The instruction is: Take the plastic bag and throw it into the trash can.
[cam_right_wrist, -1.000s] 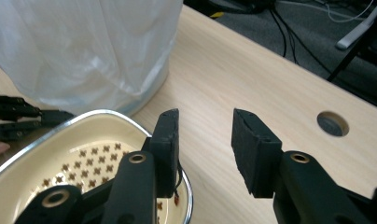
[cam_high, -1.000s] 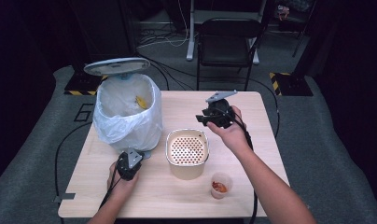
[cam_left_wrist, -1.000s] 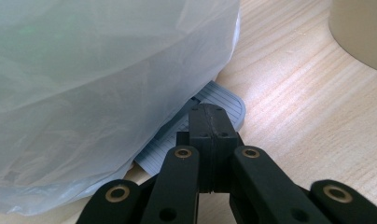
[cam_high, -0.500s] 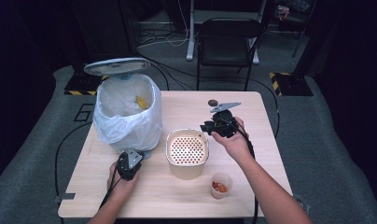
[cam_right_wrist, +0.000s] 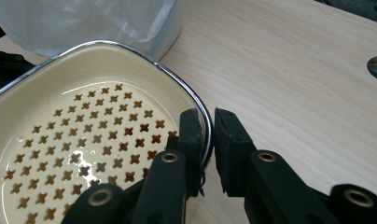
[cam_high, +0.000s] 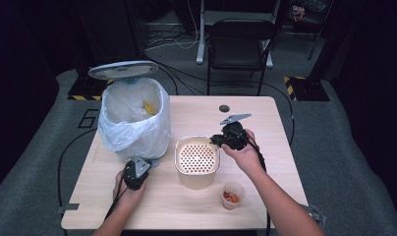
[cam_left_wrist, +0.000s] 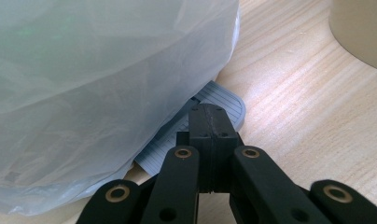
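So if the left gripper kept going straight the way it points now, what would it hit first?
Probably the grey ribbed pedal at the foot of the bag-lined bin. The left gripper, jaws shut, sits right at the pedal, perhaps already touching it; beyond it bulges the white bin bag.

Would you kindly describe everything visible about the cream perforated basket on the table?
The cream basket is a rounded-square container with a thin metallic-looking rim and a floor pierced by rows of small cross-shaped holes, glossy and wet-looking inside, with no food in it. It stands upright on the wooden table, close beside the bag-lined bin and behind a small cup. The right gripper has just been closing, with one jaw inside and one outside the right wall, clamping the rim.
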Available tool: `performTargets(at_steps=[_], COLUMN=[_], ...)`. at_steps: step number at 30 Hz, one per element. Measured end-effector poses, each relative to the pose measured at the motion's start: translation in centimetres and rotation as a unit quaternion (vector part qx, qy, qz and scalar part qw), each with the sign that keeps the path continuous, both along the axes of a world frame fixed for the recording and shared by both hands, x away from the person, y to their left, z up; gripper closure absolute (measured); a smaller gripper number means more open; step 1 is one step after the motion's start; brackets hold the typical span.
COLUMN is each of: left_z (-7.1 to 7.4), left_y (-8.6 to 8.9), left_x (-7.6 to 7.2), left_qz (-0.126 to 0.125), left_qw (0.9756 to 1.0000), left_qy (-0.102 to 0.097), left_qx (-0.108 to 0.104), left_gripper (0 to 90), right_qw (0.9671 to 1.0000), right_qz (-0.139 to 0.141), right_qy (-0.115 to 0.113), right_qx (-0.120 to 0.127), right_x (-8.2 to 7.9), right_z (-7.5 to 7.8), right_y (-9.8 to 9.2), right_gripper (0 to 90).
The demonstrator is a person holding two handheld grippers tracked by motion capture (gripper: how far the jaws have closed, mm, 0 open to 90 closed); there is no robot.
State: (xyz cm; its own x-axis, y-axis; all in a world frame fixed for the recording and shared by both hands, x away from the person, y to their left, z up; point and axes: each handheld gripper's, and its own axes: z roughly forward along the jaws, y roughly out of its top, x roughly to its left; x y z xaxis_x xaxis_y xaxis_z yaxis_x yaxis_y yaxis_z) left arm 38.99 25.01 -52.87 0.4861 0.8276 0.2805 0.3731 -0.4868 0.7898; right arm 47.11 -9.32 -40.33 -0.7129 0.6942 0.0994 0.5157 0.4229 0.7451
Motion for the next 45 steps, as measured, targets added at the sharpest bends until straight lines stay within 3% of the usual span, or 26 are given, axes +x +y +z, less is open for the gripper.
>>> performTargets(at_steps=[6,13,22,29,32,36,45], left_z=[0.0,0.0,0.0,0.0,0.0,0.0,0.0], left_y=[0.0,0.0,0.0,0.0,0.0,0.0,0.0], left_x=[0.0,0.0,0.0,0.0,0.0,0.0,0.0], left_qz=[-0.001,0.0,0.0,0.0,0.0,0.0,0.0], left_qw=[1.0,1.0,1.0,1.0,1.0,1.0,1.0], left_qy=[0.001,0.0,0.0,0.0,0.0,0.0,0.001], left_qx=[0.004,0.0,0.0,0.0,0.0,-0.001,-0.002], left_gripper=[90.0,90.0,90.0,90.0,90.0,90.0,90.0], right_qw=[0.9999,0.9999,0.9998,0.9998,0.9993,0.9986,0.9994], right_qz=[-0.004,-0.007,0.014,0.014,0.014,0.014,0.004], right_qy=[0.009,0.007,0.01,0.006,0.013,-0.002,-0.025], right_qx=[0.011,0.007,0.011,0.014,0.032,0.05,0.023], right_x=[0.0,-0.4,-1.6,-2.3,-2.5,-3.1,-5.2], right_z=[-0.2,-0.2,-0.3,-0.3,0.1,1.5,1.8], right_y=[-0.1,-0.3,-0.2,-0.4,-0.7,-1.6,-3.5], right_gripper=[81.6,81.1,81.4,80.3,73.2,68.9,52.7])
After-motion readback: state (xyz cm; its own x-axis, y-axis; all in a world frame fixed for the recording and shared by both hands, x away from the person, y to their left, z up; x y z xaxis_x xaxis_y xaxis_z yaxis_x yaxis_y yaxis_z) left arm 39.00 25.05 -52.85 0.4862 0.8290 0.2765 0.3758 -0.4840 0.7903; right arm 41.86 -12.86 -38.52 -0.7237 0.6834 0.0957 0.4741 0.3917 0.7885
